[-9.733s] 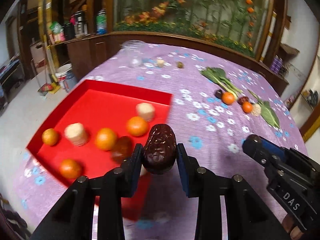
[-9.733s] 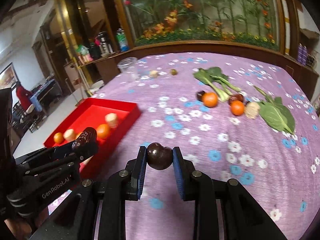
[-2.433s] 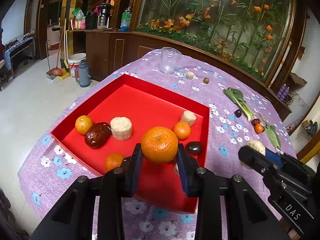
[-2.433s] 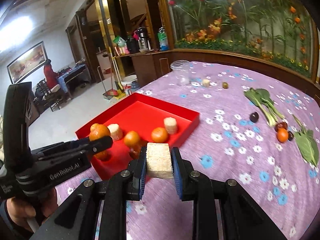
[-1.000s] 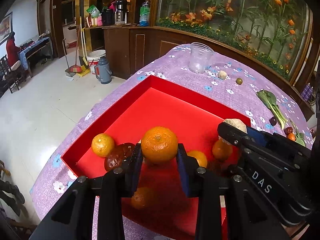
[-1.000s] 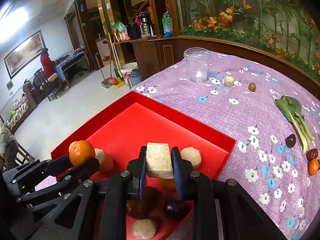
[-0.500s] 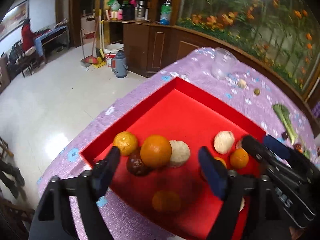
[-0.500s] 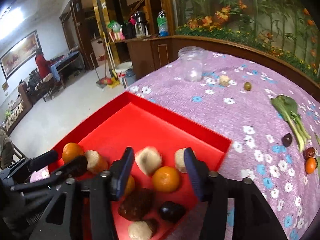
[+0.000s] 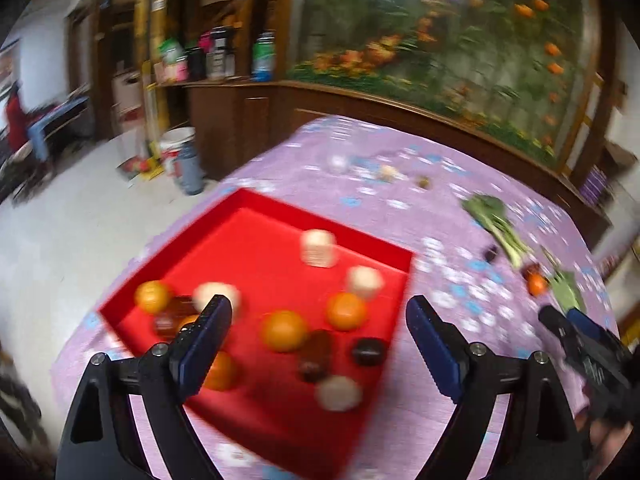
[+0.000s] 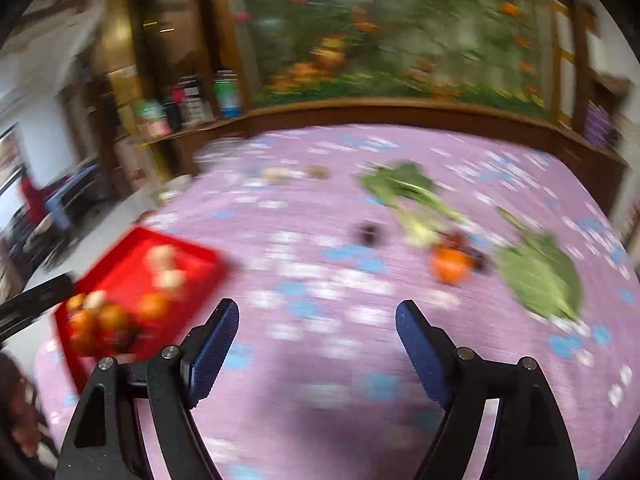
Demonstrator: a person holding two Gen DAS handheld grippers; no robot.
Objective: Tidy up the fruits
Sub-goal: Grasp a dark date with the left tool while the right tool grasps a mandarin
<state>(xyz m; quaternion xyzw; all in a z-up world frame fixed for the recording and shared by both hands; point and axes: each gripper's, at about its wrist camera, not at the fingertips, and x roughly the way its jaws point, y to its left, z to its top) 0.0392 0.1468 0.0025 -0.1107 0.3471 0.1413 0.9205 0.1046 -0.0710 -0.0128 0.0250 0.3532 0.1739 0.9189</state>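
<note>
Left wrist view, blurred by motion. Worktop [image 9: 472,432]: covered in a purple cloth printed with white and blue flowers. Red tray [image 9: 256,208]: sits at the worktop's left side, near the edge. Tray contents: several oranges, one near the middle [image 9: 285,330]; pale round pieces, one toward the far rim [image 9: 319,247]; dark fruits, one toward the right wall [image 9: 368,351]. Left hand-held gripper [image 9: 316,334]: above the near part of the tray, blue pads spread wide, nothing between them. Right hand-held gripper [image 9: 588,356]: seen from the side at the right edge; its opening cannot be told from here. Far part of the worktop: a leafy green stalk [image 9: 494,220], a loose orange [image 9: 536,283], small dark fruits beside it.

Room: dark wooden cabinets [image 9: 236,132] behind the worktop carrying bottles and packets; a large panel of green plants and orange flowers [image 9: 460,48] along the back; pale floor at left with a white bucket [image 9: 176,150].

Right wrist view, heavily blurred. Right hand-held gripper [image 10: 318,338]: above bare purple cloth, pads spread wide, empty. Red tray [image 10: 132,240]: far left, well apart from this gripper, fruit piled in it. Ahead on the cloth: one orange [image 10: 450,266], a dark fruit [image 10: 370,232], a long green stalk [image 10: 408,192], a broad green leaf [image 10: 540,272].
</note>
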